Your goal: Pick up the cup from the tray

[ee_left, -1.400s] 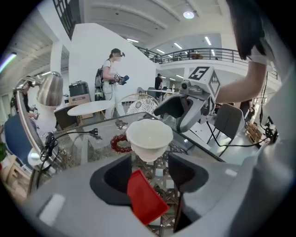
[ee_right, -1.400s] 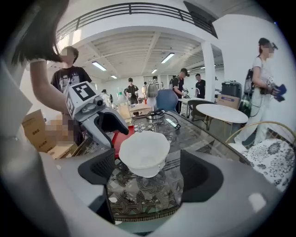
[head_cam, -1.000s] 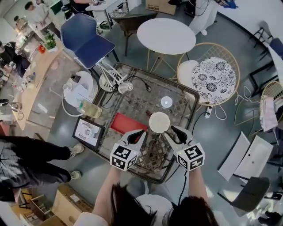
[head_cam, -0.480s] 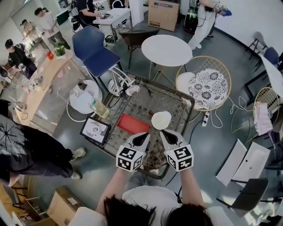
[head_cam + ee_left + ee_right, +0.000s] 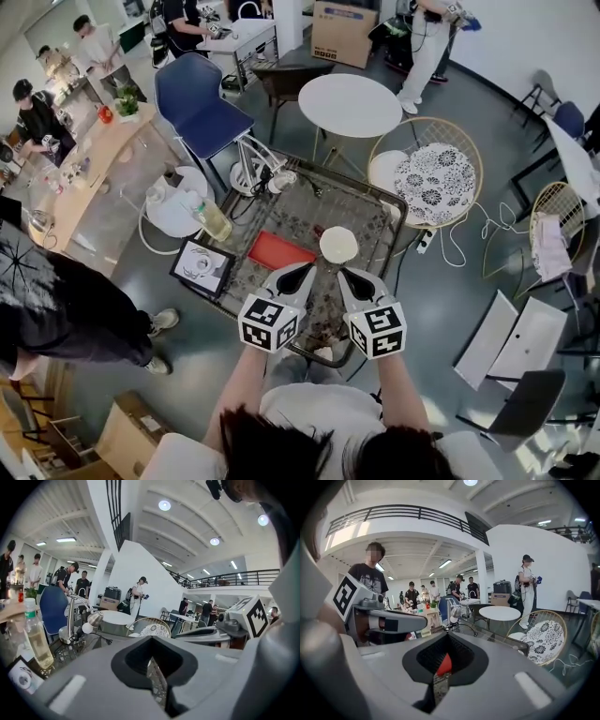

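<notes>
The room was an open grey-floored hall, and below me stood a dark-framed rectangular table with a patterned top (image 5: 367,221). A round white table (image 5: 350,105) and a blue chair (image 5: 199,94) stood beyond its far edge. The round white cup (image 5: 338,245) stood near the middle of the tabletop, a little toward the right edge. A flat red rectangular piece (image 5: 280,250) lay beside it, toward the left edge. I had the left gripper (image 5: 306,271) and the right gripper (image 5: 345,274) over the near half of the tabletop, their tips angled toward each other just short of the cup and apart from it. Each gripper's own view showed its jaws pressed together with nothing between them. Through the right gripper's jaws I saw only a sliver of red.
</notes>
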Available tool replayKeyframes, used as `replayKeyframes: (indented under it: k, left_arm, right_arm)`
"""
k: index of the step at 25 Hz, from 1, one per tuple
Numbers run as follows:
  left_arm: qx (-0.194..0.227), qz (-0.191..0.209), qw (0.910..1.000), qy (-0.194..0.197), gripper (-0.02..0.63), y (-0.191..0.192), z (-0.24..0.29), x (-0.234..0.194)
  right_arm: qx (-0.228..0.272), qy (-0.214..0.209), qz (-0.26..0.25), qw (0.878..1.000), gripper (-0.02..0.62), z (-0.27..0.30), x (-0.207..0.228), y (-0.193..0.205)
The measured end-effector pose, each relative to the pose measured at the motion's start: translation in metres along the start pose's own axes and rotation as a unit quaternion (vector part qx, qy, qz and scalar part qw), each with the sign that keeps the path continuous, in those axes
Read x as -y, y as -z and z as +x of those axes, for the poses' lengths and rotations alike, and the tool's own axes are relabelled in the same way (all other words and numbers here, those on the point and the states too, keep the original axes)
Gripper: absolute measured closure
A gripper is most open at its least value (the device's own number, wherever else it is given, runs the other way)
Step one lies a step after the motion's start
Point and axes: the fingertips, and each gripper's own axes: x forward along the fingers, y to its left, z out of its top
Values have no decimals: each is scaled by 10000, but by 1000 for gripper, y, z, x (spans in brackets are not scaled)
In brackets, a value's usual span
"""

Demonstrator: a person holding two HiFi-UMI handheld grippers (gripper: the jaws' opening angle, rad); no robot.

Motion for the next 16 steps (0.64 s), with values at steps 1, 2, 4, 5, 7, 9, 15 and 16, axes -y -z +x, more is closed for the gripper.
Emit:
replayKeyframes:
  k: [1, 2, 4, 5, 7, 9, 15, 16]
  left_arm:
    - [3, 16, 10000, 0, 606, 0, -2, 0]
    - [-20, 51, 10000, 6, 606, 0, -3, 1]
    - [-86, 132, 9999, 43, 606, 2, -4, 5]
    - [-108, 171, 9998, 60, 606, 3, -4, 6]
    - [-136, 232, 9996, 82, 606, 4, -4, 8]
    - [-166, 244, 9995, 90, 606, 6, -3, 11]
    - [-250, 331, 9990, 140, 606, 9, 1, 16]
    - [-270, 356, 9989, 145, 606, 10, 1, 17]
  right_arm:
    - [2, 29, -27, 10000, 575, -1, 0, -1]
    - [17, 64, -10, 10000, 574, -3, 0, -2]
    - [76, 132, 72, 9999, 575, -8, 0, -4]
    - [96, 157, 63, 9998, 574, -9, 0, -5]
    - [81, 176, -66, 9998, 575, -9, -2, -7]
    - [49, 176, -152, 9997, 575, -9, -3, -6]
    - [8, 203, -176, 9996, 575, -11, 0, -3]
    - [8, 207, -157, 9997, 575, -11, 0, -3]
